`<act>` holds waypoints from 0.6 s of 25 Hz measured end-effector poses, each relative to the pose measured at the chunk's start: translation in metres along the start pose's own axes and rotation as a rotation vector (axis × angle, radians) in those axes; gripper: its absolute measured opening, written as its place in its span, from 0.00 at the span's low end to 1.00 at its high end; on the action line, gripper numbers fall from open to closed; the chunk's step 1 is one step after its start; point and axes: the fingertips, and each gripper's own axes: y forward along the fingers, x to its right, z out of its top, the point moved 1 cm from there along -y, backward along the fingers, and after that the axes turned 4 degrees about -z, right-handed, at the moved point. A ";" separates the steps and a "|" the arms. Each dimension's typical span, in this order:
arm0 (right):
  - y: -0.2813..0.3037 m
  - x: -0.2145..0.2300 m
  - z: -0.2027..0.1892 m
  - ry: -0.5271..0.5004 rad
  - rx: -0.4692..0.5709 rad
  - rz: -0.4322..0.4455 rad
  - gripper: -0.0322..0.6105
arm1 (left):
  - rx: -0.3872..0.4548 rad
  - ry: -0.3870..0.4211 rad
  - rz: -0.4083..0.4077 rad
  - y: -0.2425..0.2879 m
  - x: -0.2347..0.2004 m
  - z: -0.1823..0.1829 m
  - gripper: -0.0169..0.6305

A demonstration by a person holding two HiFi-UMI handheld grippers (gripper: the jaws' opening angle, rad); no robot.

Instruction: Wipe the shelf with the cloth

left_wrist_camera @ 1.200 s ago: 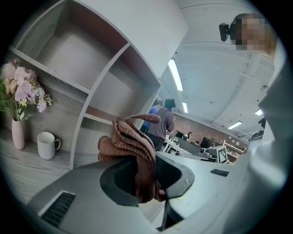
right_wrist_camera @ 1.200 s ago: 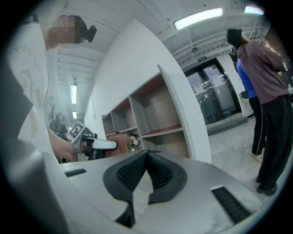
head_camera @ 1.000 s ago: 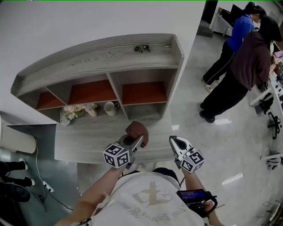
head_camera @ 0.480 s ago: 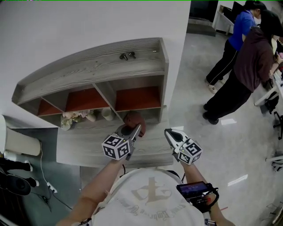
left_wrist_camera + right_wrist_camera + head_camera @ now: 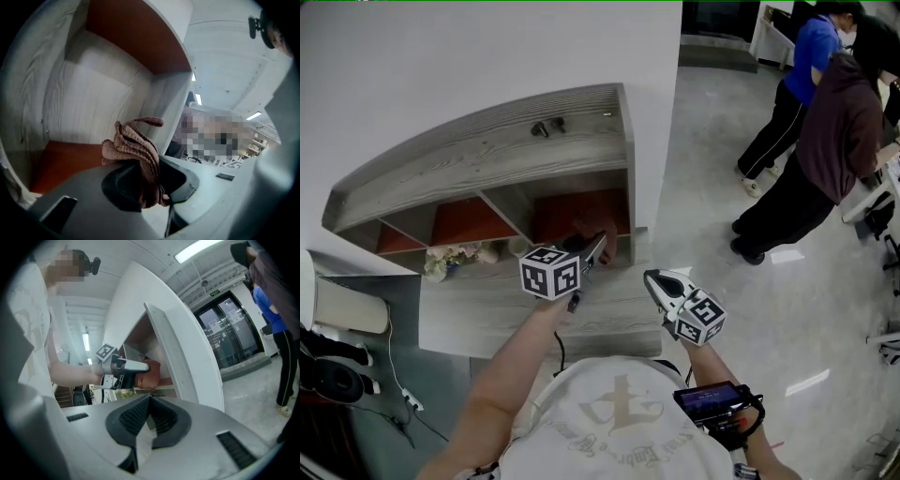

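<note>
A grey wooden shelf unit with orange-backed compartments stands against the white wall. My left gripper is shut on a crumpled brown cloth and reaches into the mouth of the right-hand compartment. In the left gripper view the cloth bunches out between the jaws of the left gripper, above the compartment's orange floor. My right gripper hangs shut and empty over the lower ledge. In the right gripper view the right gripper points at the left gripper and its cloth.
A bunch of pale flowers and a white mug sit on the ledge under the middle compartment. Small dark objects lie on the shelf top. Two people stand on the shiny floor at the right.
My left gripper has carried the cloth up from the lower ledge and forward into the right compartment's mouth. The right gripper has barely moved.
</note>
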 end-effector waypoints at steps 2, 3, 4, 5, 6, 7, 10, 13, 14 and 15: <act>-0.001 0.004 -0.002 0.009 0.000 0.002 0.06 | -0.012 0.010 0.001 0.014 -0.002 0.013 0.18; -0.002 0.005 -0.003 0.013 -0.001 0.003 0.06 | -0.025 0.018 0.007 0.021 -0.004 0.018 0.18; -0.002 0.007 -0.004 0.017 -0.001 0.003 0.06 | -0.046 0.026 0.015 0.028 -0.007 0.022 0.18; -0.003 0.009 -0.005 0.020 -0.001 0.004 0.06 | -0.071 0.034 0.024 0.036 -0.009 0.024 0.18; -0.004 0.010 -0.005 0.023 0.000 0.005 0.06 | -0.101 0.043 0.035 0.043 -0.012 0.025 0.18; -0.005 0.012 -0.005 0.027 0.000 0.005 0.06 | -0.135 0.053 0.048 0.050 -0.014 0.024 0.18; -0.007 0.017 -0.006 0.038 0.004 0.003 0.06 | -0.220 0.092 0.085 0.068 -0.019 0.019 0.18; -0.010 0.021 -0.005 0.047 0.007 -0.001 0.06 | -0.258 0.104 0.129 0.076 -0.028 0.017 0.18; -0.011 0.022 -0.005 0.050 0.007 -0.002 0.06 | -0.268 0.109 0.141 0.078 -0.030 0.017 0.18; -0.011 0.024 -0.006 0.053 0.006 -0.003 0.06 | -0.280 0.118 0.151 0.079 -0.032 0.016 0.18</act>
